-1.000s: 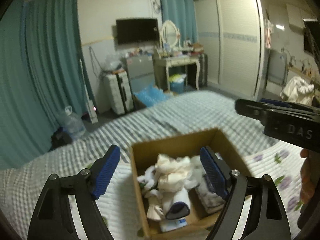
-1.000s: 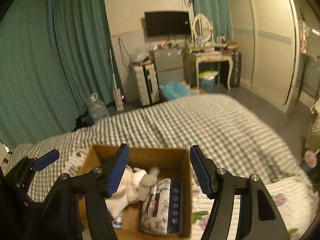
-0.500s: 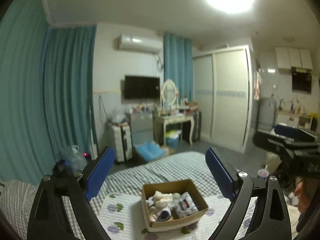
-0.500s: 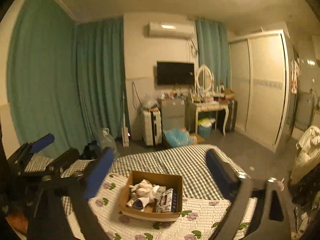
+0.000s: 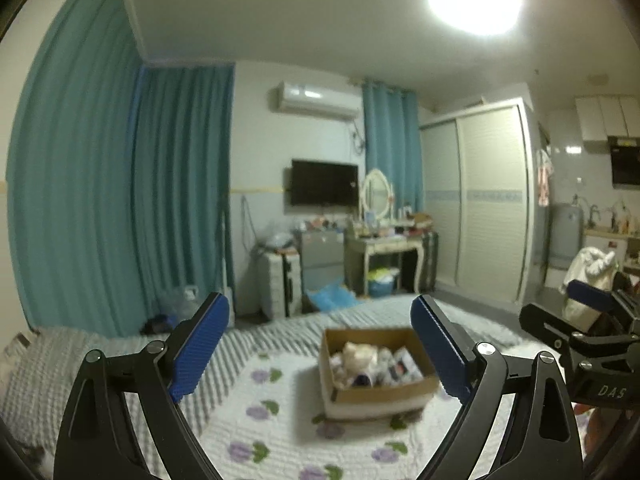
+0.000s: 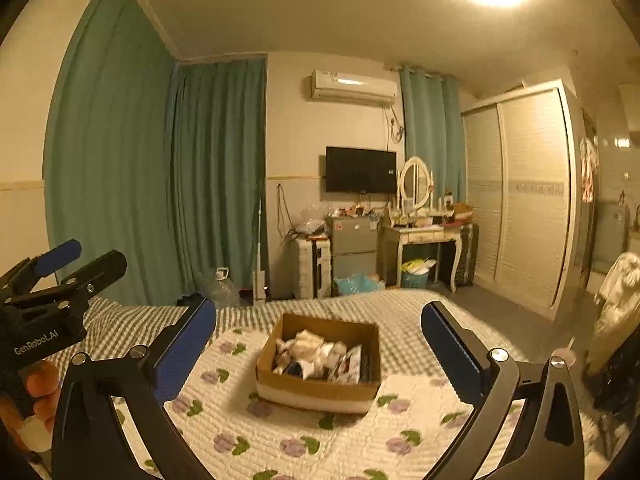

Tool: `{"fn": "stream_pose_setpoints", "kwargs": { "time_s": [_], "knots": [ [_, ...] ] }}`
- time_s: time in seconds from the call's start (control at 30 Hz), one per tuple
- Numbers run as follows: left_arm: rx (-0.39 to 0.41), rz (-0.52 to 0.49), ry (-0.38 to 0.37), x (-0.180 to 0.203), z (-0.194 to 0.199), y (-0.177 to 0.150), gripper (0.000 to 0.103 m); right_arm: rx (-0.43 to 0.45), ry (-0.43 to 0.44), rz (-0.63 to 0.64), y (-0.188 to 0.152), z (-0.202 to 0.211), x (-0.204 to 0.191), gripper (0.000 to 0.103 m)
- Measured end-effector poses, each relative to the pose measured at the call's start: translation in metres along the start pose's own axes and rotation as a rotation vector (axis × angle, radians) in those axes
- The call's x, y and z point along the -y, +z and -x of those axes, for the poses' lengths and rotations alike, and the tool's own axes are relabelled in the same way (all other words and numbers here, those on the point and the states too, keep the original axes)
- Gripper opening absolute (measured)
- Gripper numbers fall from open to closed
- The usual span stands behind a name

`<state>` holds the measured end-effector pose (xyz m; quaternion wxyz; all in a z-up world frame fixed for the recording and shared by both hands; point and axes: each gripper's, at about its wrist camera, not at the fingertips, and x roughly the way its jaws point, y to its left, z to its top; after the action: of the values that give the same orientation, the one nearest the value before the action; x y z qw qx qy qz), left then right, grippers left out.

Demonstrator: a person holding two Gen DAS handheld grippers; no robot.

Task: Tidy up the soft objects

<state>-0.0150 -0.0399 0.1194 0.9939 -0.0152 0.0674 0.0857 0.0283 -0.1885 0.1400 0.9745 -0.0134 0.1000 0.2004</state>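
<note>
A brown cardboard box [image 5: 376, 394] [image 6: 316, 394] stands on the flowered white quilt [image 6: 248, 432] of a bed. Inside lie soft things: a cream plush toy [image 5: 358, 354] [image 6: 306, 340], white rolled cloth pieces and a flower-printed tissue pack [image 6: 350, 364]. My left gripper [image 5: 319, 301] is open and empty, held well back from the box. My right gripper [image 6: 318, 307] is open and empty too, equally far back. Each gripper shows in the other's view: the right gripper [image 5: 588, 344] at the right edge, the left gripper [image 6: 60, 276] at the left with a hand [image 6: 40, 388] on it.
A grey checked blanket [image 6: 132, 324] covers the far half of the bed. Beyond it stand teal curtains [image 6: 216, 184], a water jug [image 6: 222, 286], a white suitcase [image 6: 314, 266], a small fridge [image 6: 354, 248], a dressing table [image 6: 424, 236] and a wardrobe [image 6: 528, 200].
Both grippers have drawn back and upward from directly over the box, which now looks small and distant. Both pairs of jaws stand wider than a second ago.
</note>
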Motion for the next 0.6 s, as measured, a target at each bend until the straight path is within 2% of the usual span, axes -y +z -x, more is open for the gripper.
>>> {"fn": "stream_pose_setpoints", "kwargs": {
  "time_s": [0.13,0.3,0.6],
  "knots": [
    [-0.047,-0.051,0.032,0.006,-0.020,-0.036,0.094,-0.017,-0.025,-0.012,-0.037,-0.013,0.009,0.103],
    [-0.116,-0.037,0.022,0.005,-0.035,-0.070,0.094,-0.064,-0.043,-0.042,-0.070,-0.028,0.022,0.103],
    [-0.151,-0.053,0.016,0.007,-0.037,-0.088,0.094,-0.120,-0.054,-0.074,-0.089,-0.050,0.035,0.103]
  ]
}}
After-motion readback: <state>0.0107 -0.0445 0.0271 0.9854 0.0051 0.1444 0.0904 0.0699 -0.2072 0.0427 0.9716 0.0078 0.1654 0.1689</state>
